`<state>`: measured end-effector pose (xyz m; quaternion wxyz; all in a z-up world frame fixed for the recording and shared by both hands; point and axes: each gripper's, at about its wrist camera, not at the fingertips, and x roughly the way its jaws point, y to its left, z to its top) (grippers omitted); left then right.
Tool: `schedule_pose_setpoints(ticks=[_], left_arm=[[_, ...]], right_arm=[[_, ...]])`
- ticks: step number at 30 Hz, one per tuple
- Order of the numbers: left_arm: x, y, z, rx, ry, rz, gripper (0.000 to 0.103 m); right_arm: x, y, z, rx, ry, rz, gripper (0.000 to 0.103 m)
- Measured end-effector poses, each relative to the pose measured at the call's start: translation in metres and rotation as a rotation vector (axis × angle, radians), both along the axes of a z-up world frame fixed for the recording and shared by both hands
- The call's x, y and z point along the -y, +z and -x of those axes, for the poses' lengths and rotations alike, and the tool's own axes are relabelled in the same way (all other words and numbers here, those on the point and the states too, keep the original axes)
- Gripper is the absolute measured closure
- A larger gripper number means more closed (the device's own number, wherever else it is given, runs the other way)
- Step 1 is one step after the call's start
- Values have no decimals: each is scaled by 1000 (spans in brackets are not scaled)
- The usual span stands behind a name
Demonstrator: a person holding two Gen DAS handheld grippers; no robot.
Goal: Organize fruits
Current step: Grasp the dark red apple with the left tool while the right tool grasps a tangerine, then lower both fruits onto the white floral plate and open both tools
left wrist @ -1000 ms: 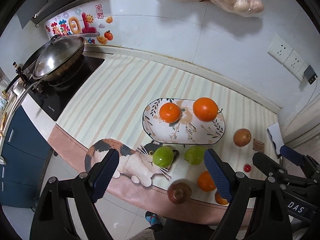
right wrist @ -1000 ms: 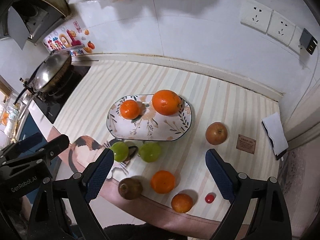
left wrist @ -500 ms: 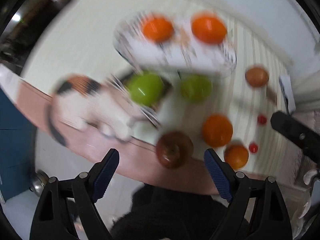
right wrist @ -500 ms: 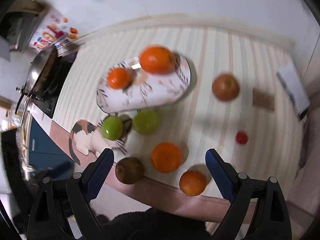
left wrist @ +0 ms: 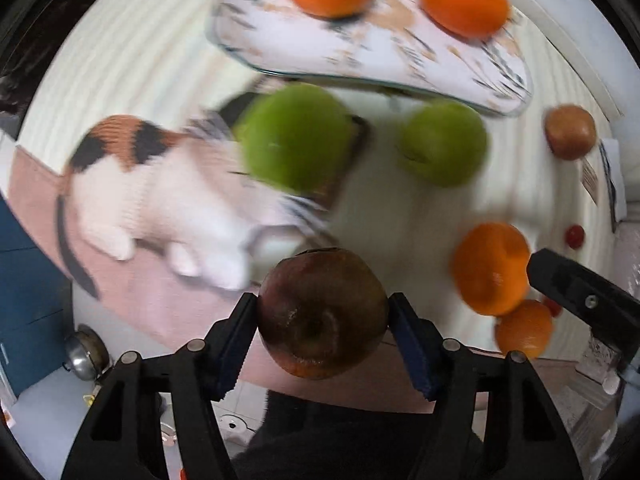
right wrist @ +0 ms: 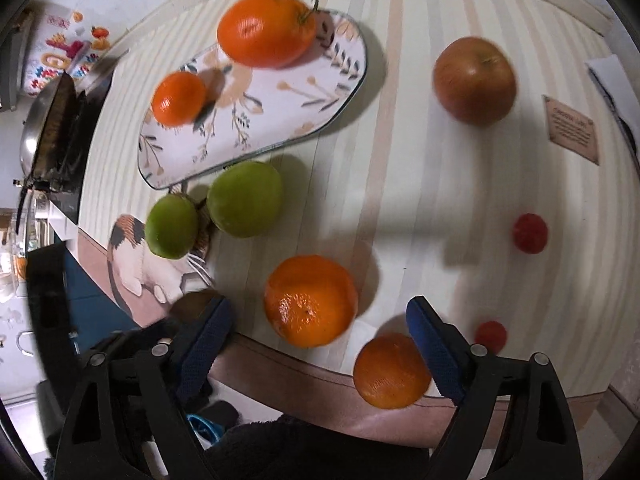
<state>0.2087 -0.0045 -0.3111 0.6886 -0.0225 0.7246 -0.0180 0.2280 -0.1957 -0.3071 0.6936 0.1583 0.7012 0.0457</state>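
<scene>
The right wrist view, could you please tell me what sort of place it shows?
Most likely a home kitchen counter: a metal wok sits on a dark stovetop at the left, and fruit lies around a floral plate on a striped mat.

Glossy glazed ceramic plate [right wrist: 280,120] and waxy, pitted orange [right wrist: 310,302] sit on a matt striped cloth [right wrist: 400,184] beside ridged blue rubber fingers [right wrist: 434,350].

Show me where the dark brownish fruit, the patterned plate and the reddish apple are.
dark brownish fruit [left wrist: 322,312], left wrist view, its top face.
patterned plate [right wrist: 280,108], right wrist view, bare middle.
reddish apple [right wrist: 474,80], right wrist view, its centre.
</scene>
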Motion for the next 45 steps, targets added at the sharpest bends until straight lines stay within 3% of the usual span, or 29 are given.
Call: schedule_pose_setpoints(ticks=[5,10,17,21,25,29,35,45], left_arm=[[-14,-11,0,-20,47,0,38],[-13,-8,3,-7,64,9,39],[-8,5,3,18,63,11,39],[-15,38,-5,68,51,58,39],[-17,92,-23,156,39,114,39],[-25,119,-55,213,25,119,39],[-41,103,-118,196,37,21,39],[-46,26,-166,53,39,-19,39]], right_arm=[[-20,-26,-8,-57,48,27,16],[-29,-46,-9,-102,68,27,34],[-33,-45,-6,-80,82,42,36],[-26,-26,-3,-53,74,10,36],[-22,11,-9,22,71,-23,36],[-21,44,-34,106,68,-49,36],[-33,38,-87,148,96,10,36],[-36,-16,-138,87,149,145,36]])
